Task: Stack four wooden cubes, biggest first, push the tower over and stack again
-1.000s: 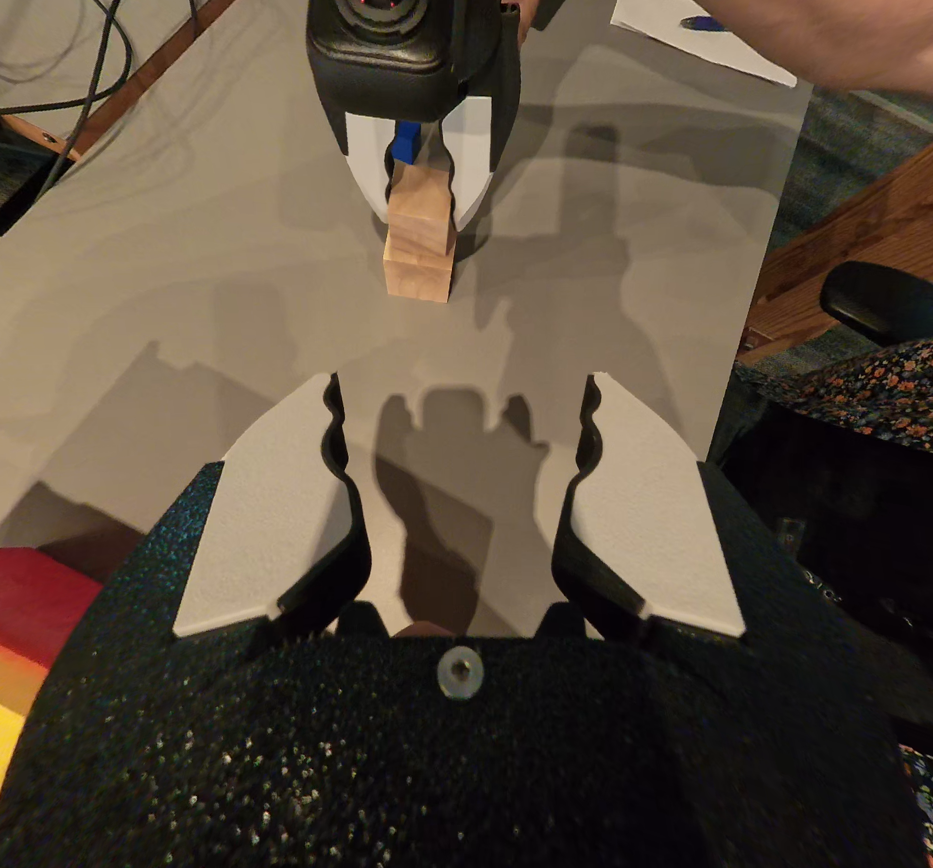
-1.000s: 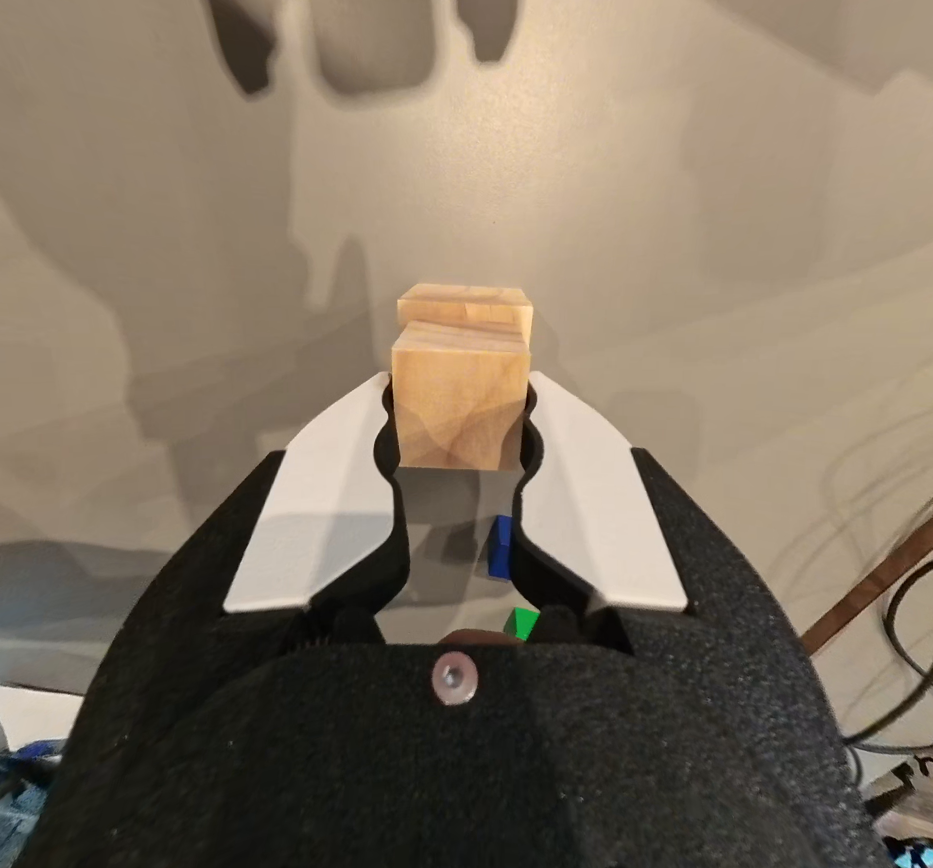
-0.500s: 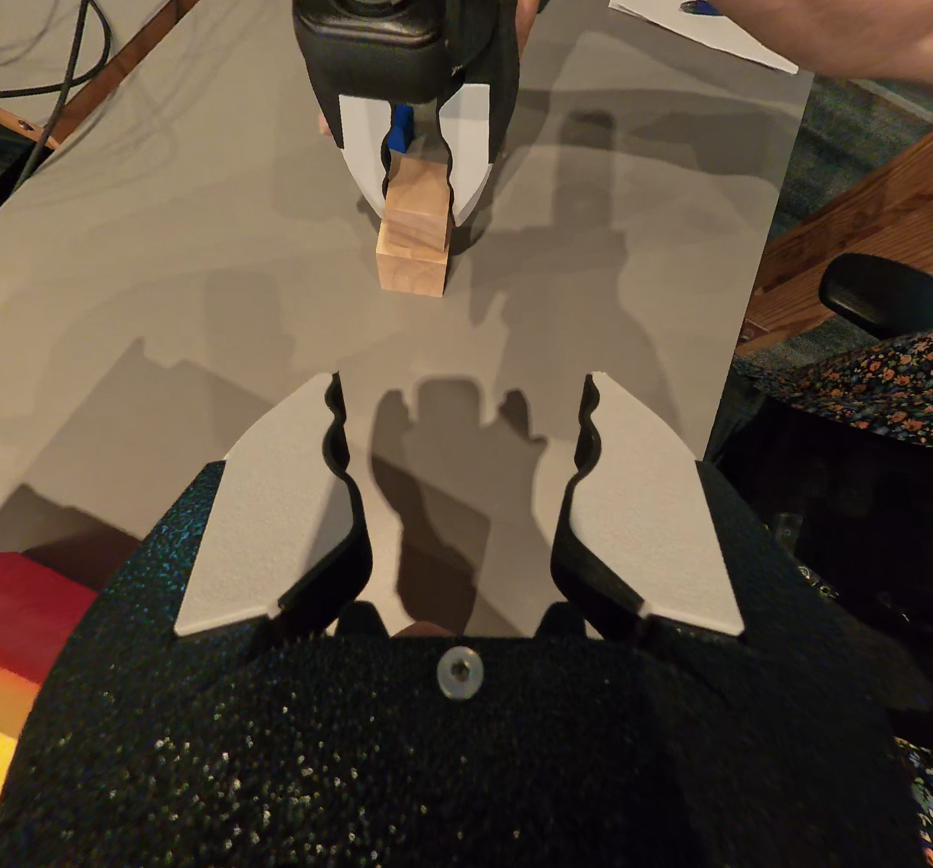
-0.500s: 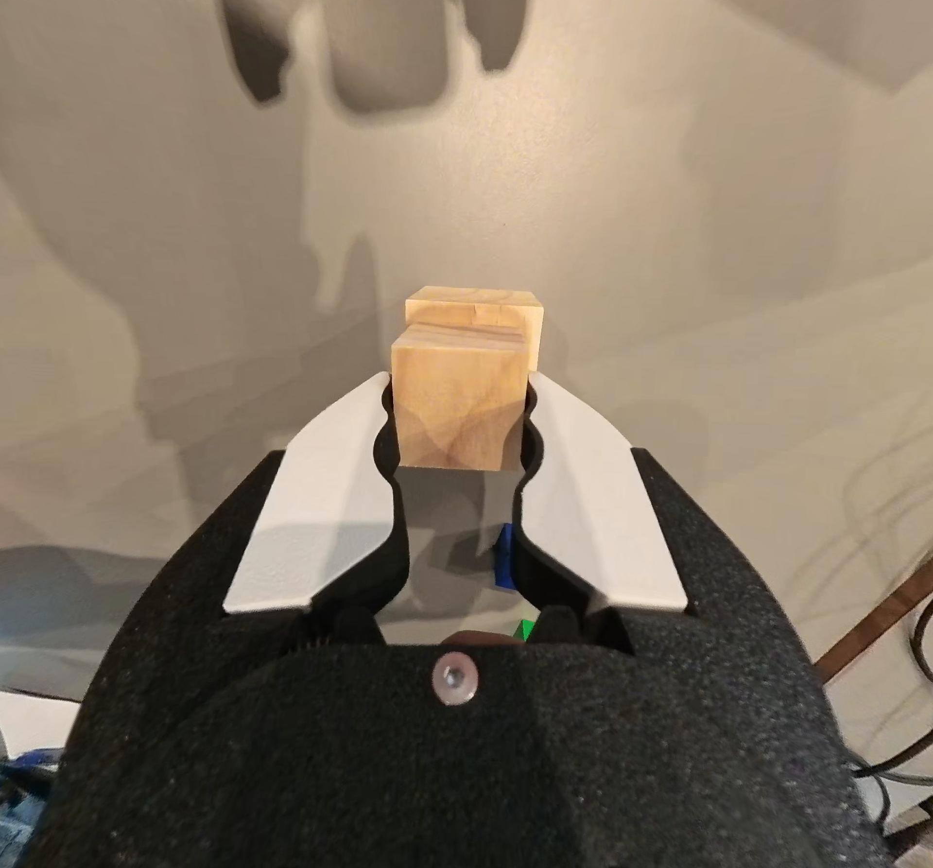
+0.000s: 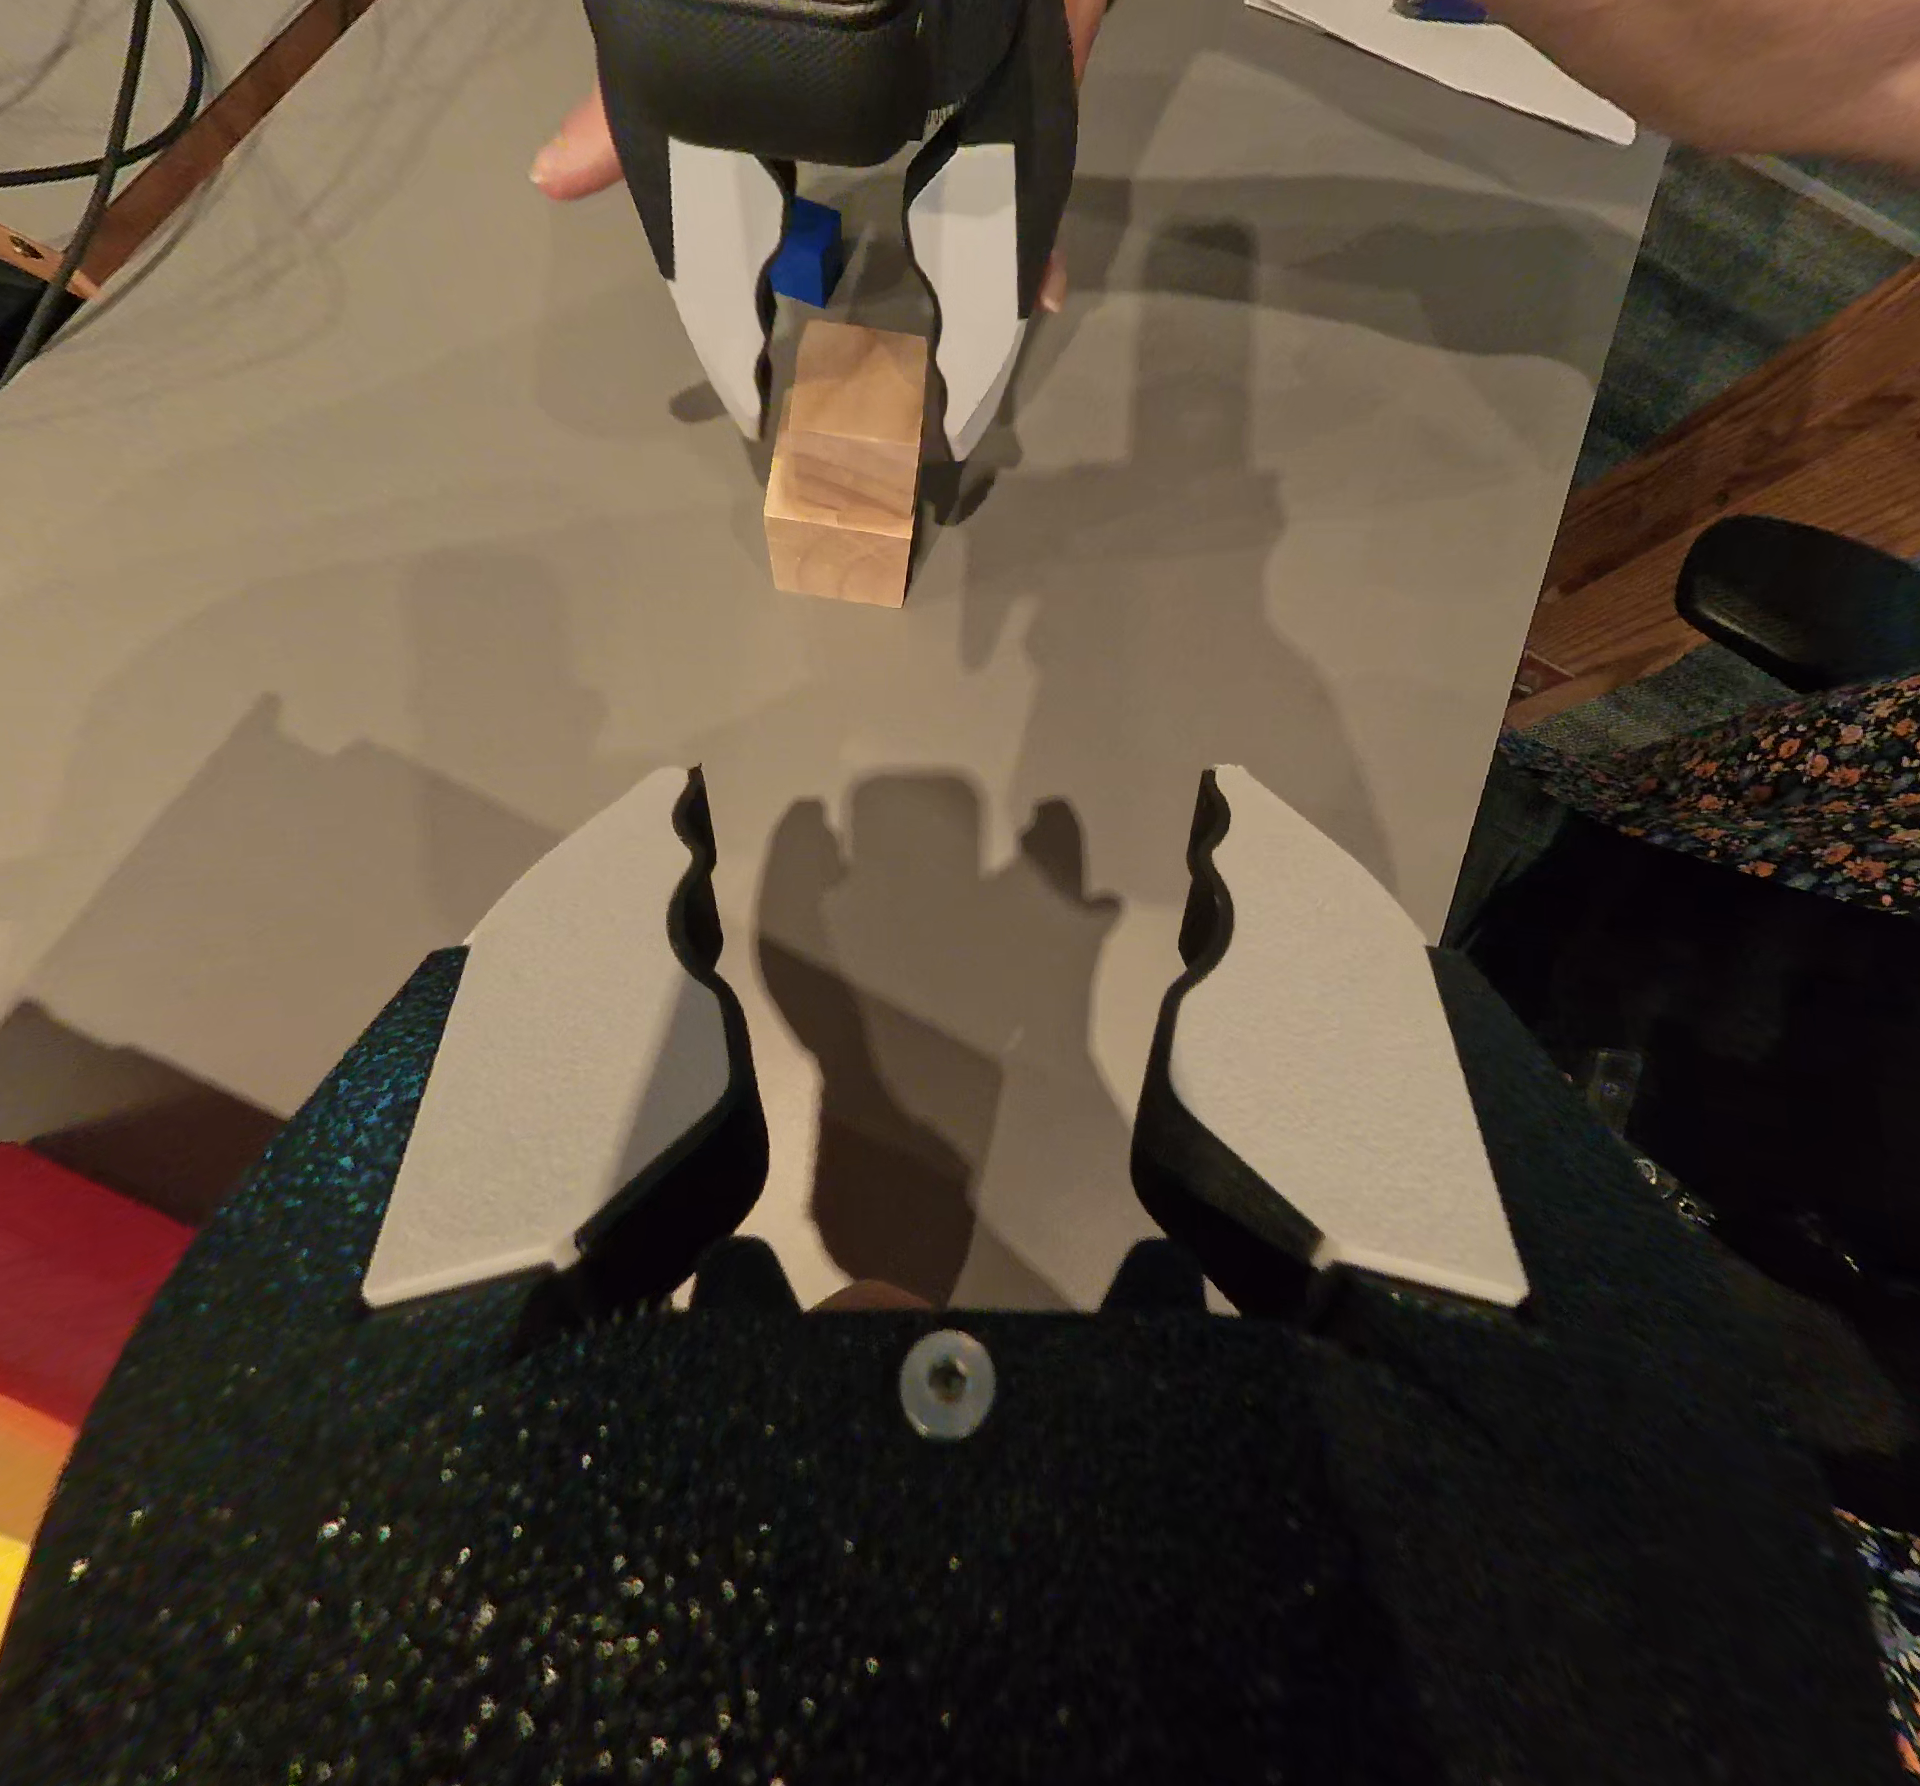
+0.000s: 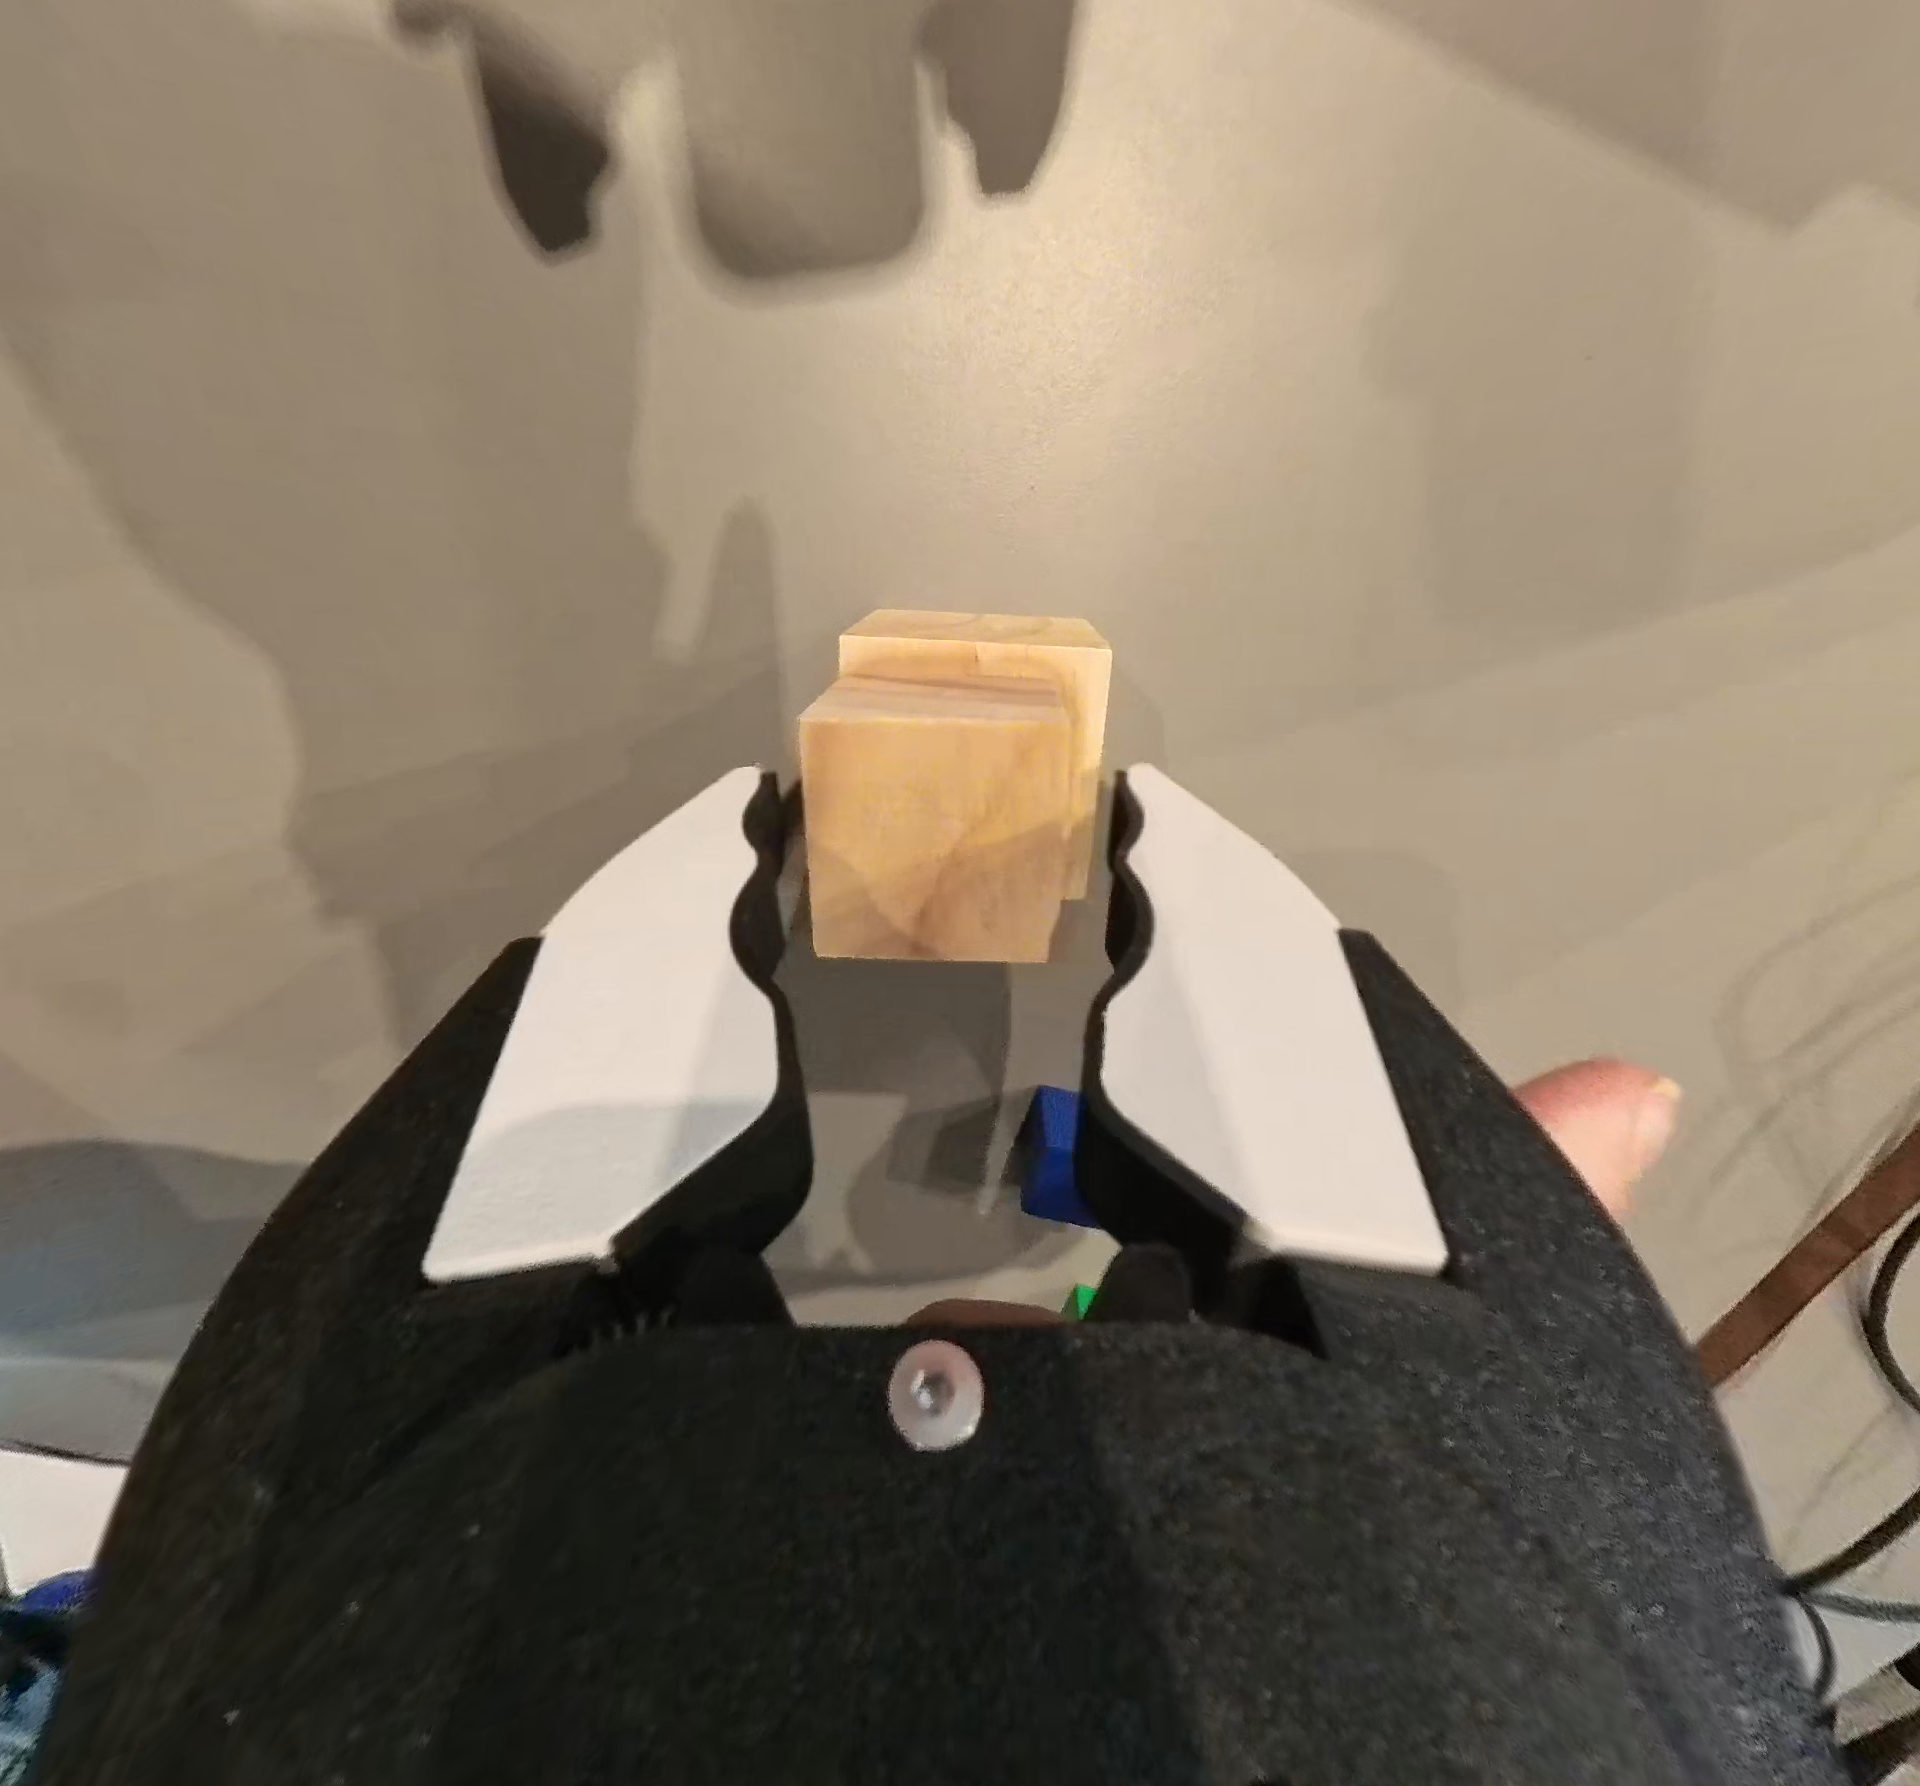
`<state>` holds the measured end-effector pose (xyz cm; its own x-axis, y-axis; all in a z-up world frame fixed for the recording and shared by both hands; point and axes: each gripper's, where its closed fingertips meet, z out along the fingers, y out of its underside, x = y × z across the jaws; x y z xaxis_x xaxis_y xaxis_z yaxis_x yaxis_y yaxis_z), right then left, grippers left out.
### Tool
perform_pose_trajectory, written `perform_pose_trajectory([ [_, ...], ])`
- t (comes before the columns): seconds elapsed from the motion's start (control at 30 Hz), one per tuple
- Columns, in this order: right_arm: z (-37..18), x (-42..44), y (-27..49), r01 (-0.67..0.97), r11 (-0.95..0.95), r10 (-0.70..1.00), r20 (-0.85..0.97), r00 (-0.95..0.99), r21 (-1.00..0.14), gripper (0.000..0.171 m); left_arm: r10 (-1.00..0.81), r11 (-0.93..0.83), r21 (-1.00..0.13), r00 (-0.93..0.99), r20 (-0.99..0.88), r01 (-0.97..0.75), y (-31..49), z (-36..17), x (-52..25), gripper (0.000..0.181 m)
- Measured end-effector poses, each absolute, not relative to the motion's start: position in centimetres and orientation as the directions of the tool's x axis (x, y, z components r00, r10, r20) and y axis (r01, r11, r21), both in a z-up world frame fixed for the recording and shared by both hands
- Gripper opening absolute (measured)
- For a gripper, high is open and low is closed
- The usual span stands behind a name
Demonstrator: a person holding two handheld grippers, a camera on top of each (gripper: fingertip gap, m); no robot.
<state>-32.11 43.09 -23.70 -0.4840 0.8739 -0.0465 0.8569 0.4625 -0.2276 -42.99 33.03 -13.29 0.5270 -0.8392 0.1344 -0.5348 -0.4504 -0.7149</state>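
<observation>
Two pale wooden cubes stand stacked on the grey table (image 5: 416,593): the upper cube (image 5: 860,375) rests on the lower cube (image 5: 836,557). My right gripper (image 5: 852,354) straddles the upper cube with its jaws parted and a small gap on each side. In the right wrist view the right gripper (image 6: 945,780) frames the upper cube (image 6: 935,853), and the lower cube (image 6: 987,645) shows behind it. My left gripper (image 5: 951,780) is open and empty, hovering over bare table well short of the stack. A small blue block (image 5: 805,256) lies just beyond the stack.
A sliver of a green block (image 6: 1083,1305) shows by the blue block (image 6: 1055,1165). Cables (image 5: 135,74) lie off the table's left edge. White paper with a blue pen (image 5: 1434,22) is at the far corner. A chair armrest (image 5: 1808,593) and a red-yellow object (image 5: 62,1269) flank the table. The left gripper's tips are roughly 20 cm from the right gripper's.
My right gripper was shut on the upper cube; its jaws have now parted and let it go on top of the lower cube. My left gripper has stayed open and nearly still.
</observation>
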Motion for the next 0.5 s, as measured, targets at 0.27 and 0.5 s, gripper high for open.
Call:
perform_pose_trajectory([
  [0.27,-23.81,-31.95,43.86,0.877,0.443,0.893,0.012,-0.449,-0.188,0.092,-0.840,-0.450,-0.713,0.525,0.134,-0.537,32.97,-13.35,-42.91,0.087],
  [0.5,-23.36,-32.11,43.76,0.875,0.449,0.892,0.039,-0.450,-0.180,0.096,-0.841,-0.449,-0.712,0.523,0.134,-0.539,32.97,-13.42,-42.78,0.087],
])
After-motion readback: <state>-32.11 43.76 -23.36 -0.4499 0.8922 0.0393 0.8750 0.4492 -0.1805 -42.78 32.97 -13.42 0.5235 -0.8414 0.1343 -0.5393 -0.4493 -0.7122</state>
